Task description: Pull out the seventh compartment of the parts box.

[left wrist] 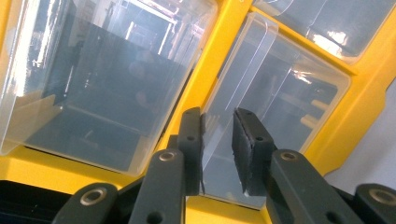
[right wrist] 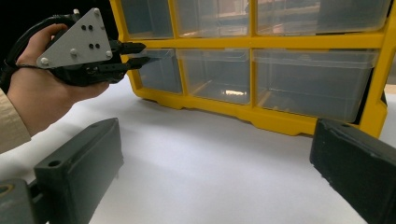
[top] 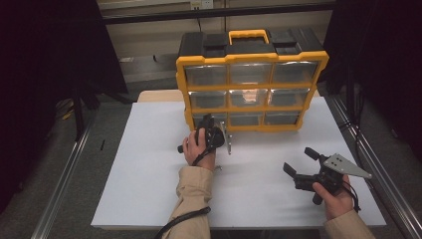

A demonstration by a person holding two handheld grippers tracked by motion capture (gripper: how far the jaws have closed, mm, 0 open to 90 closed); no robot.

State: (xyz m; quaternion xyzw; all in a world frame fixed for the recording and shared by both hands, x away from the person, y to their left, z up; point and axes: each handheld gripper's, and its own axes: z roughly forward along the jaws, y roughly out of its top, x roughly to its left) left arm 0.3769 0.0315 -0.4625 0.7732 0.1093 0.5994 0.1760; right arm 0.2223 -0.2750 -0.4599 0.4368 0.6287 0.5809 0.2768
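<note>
1. Left gripper (top: 215, 130) at bottom-left drawer (left wrist: 261, 112) of yellow organizer (top: 251, 74), back of white counter (top: 149, 164); fingers (left wrist: 190, 140) narrowed round drawer's clear front lip, grip unclear.
2. Right gripper (top: 297, 162) w/ fingers wide open, holding nothing, low over counter, front right.

Bright table, dark surroundings; glare on drawers (left wrist: 322, 42).

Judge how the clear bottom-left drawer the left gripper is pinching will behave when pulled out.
The clear drawer looks like thin, stiff plastic, so it should slide rather than flex. It appears empty, hence probably light. The left gripper grips only its narrow front lip, which looks smooth and may slip. The organizer stands tall on the table and might shift forward.
</note>
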